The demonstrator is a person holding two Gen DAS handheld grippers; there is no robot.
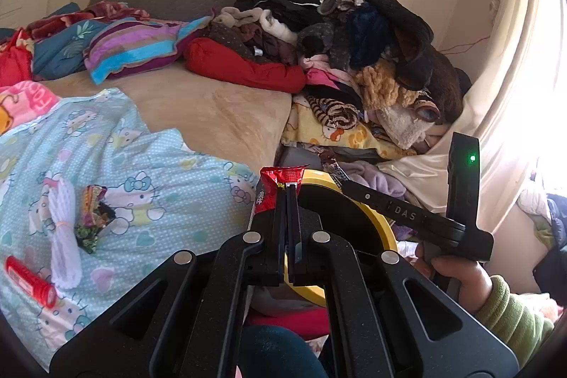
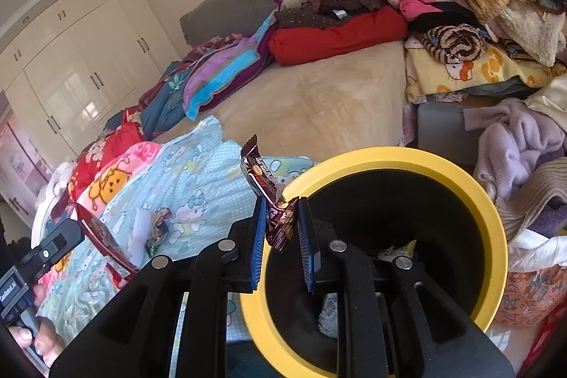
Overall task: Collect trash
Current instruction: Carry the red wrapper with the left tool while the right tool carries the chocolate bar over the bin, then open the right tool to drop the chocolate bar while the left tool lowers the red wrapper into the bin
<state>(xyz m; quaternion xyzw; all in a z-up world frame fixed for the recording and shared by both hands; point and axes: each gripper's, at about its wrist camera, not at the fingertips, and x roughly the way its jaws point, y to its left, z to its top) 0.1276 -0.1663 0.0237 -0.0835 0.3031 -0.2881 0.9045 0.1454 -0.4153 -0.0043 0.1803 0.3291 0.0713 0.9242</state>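
In the right wrist view the right gripper [image 2: 281, 225] sits low and centre in the frame, right over the near rim of a yellow-rimmed trash bin [image 2: 471, 186]. Its blue-padded fingers [image 2: 259, 236] stand somewhat apart, with a brown chocolate-bar wrapper [image 2: 274, 201] hanging between them; the lower crumpled end looks pinched or just loosening, and I cannot tell for certain whether the grip is firm. The wrapper's upper end sticks up and left, outside the rim, while its lower end is above the bin's dark mouth. Scraps already lie at the bottom of the bin.

In the left wrist view the left gripper [image 1: 287, 201] is clenched tight on a red snack wrapper [image 1: 280, 186], which pokes up past the fingertips at centre frame, with the bin's yellow rim just behind it.

The step in hand appears to be dropping: both pieces are carried to the bin. The next move calls for the right fingers to spread fully so the brown wrapper falls inside, nudged a little further over the opening first, since its top leans outward. Then the left gripper should come over the mouth and let go.

Further off, on the light blue cartoon-cat bed sheet [image 1: 149, 172] at lower left of the left view, more items wait: a crumpled dark wrapper [image 1: 94, 218], a white bundled cord [image 1: 63, 232] beside it, and a small red tube [image 1: 30, 280]. Beyond lies a heap of clothes [image 1: 340, 34].
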